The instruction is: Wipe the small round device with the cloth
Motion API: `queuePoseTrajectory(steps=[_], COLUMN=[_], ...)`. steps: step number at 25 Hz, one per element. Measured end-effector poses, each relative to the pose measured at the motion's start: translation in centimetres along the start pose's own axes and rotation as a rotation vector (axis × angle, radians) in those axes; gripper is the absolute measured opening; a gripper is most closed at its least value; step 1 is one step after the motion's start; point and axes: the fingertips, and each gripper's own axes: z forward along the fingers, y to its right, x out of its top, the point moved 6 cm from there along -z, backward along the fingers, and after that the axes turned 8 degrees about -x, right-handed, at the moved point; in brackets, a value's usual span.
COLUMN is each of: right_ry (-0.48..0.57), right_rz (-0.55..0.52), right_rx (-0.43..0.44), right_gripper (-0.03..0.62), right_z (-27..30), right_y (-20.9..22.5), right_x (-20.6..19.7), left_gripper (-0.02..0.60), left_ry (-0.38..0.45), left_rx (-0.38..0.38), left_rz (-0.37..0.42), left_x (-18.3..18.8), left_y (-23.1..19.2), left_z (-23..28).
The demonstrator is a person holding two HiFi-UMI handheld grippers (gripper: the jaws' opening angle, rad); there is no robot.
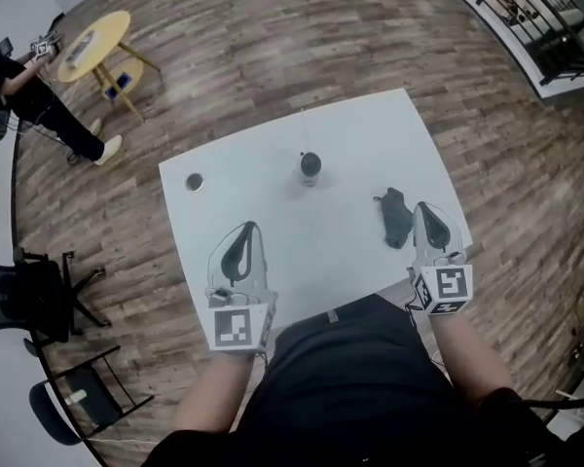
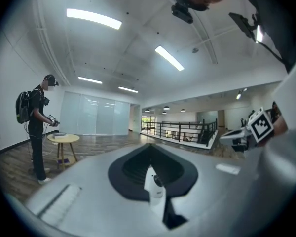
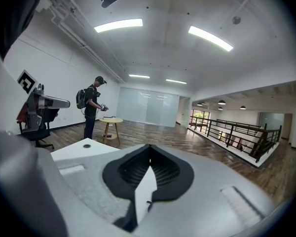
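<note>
**1. White table** [image 1: 273, 154]. Centre of the head view. It bears items 2 to 4.

**2. Small round device** [image 1: 310, 167]. White body with a dark top, standing upright. It sits just toward 12 o'clock from the table's middle, apart from everything else. In the left gripper view only a slice shows through the slot under the jaw tips; the gripper's body covers the rest.

**3. Cloth** [image 1: 396, 217]. Dark and crumpled, at 3 o'clock on the table near its right edge.

**4. Dark round item** [image 1: 195, 181]. At 10 o'clock, near the left edge. Too small to tell whether it is a dish or a lid, or what it holds.

**5. Left gripper** [image 1: 245, 233]. At 7 o'clock, over the near edge and well short of the device. Its jaws are pressed together at the tips and pinch nothing.

**6. Right gripper** [image 1: 423, 212]. At 4 o'clock, with its tip just beside the cloth on the cloth's 3 o'clock side. Whether they touch cannot be told. Its jaws are pressed together with nothing between them.

**7. Yellow round table** [image 1: 95, 45]. At 10 o'clock in the frame.
- Its lower shelf [image 1: 127, 74] holds a small dark-blue object, too small to identify.
- A person [image 1: 24, 90] stands beside it, partly cut off by the left edge.

**8. Office chairs** [image 1: 34, 300]. At 8 o'clock, cut off by the frame edge.
</note>
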Motion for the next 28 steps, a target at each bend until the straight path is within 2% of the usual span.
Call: queuePoseTrajectory(steps=[6,10,12,14,17,20,22,28], right_ry=[-0.111,-0.135,-0.15,-0.156,-0.159,-0.187,-0.225,-0.307], right_rz=[-0.002,-0.035,-0.062,-0.078,-0.09,-0.097,-0.097,-0.091], right_rx=[0.035,0.071,0.073,0.072,0.091,0.118,0.135,0.155], right_gripper=[0.003,0.003,0.003,0.119,0.223,0.305,0.341,0.36], right_z=[3.1,3.6,4.0,4.3,4.8,5.5,6.0,6.7], right_y=[0.5,-0.3,-0.2,0.0,0.3,0.3,0.3,0.8], right_x=[-6.4,-8.7,-10.0,-11.1,-12.4,-14.3,-15.7,-18.4], left_gripper=[0.005,0.005,0.005,0.005,0.005,0.005,0.005,0.005], left_ry=[0.002,-0.03,-0.036,-0.032,-0.02,-0.039,-0.055,-0.08], left_rx=[0.055,0.082,0.108,0.117,0.112,0.137,0.138,0.134], left_rz=[0.05,0.14,0.139,0.138,0.163,0.154,0.148,0.155], left_x=[-0.2,0.1,0.5,0.7,0.8,0.4,0.2,0.1], left_y=[0.5,0.6,0.6,0.8,1.0,0.8,1.1,2.2], left_z=[0.4,-0.4,-0.5,-0.7,-1.0,-1.4,-1.4,-1.0])
